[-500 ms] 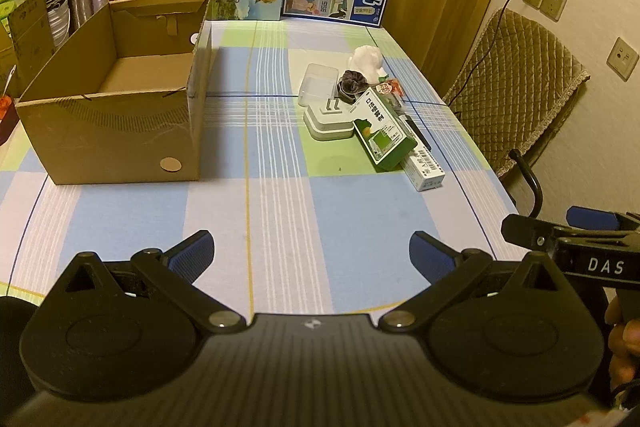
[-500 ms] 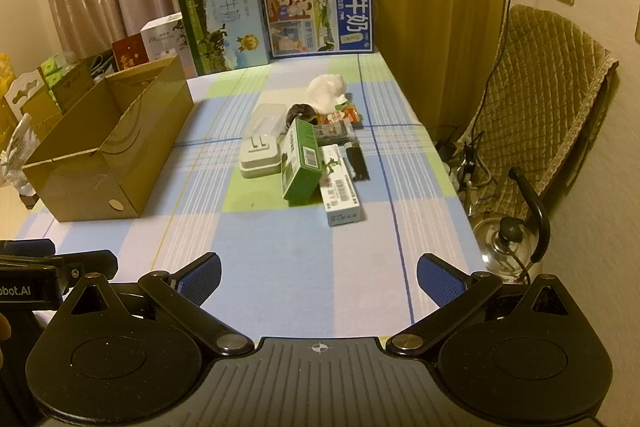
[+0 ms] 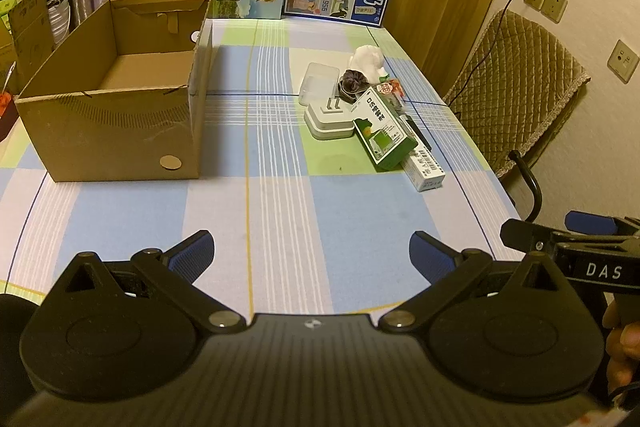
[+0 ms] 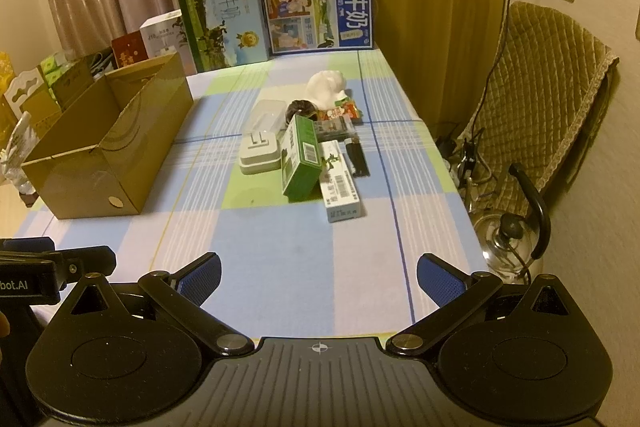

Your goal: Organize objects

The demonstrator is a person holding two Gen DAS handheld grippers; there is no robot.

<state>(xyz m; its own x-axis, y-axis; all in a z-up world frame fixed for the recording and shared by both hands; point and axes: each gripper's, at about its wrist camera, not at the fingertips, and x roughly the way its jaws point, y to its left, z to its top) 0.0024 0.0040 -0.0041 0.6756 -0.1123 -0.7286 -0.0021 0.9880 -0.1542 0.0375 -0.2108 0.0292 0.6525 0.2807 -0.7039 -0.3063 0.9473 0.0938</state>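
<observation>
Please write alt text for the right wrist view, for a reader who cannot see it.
The open right gripper hovers empty above the near edge of a checked table. Further away lies a cluster of small items, among them a green box and a white box. An open cardboard box stands to the left.

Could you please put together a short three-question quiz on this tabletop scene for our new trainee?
1. True or false: the cardboard box already holds several of the small items.
2. Which lies nearest the grippers? A) white pouch B) long white carton C) dark hair tie
3. Fill in: the left gripper and right gripper both have their jaws ____.

Key
1. False: as much of its inside as shows is bare.
2. B
3. open, holding nothing
</observation>
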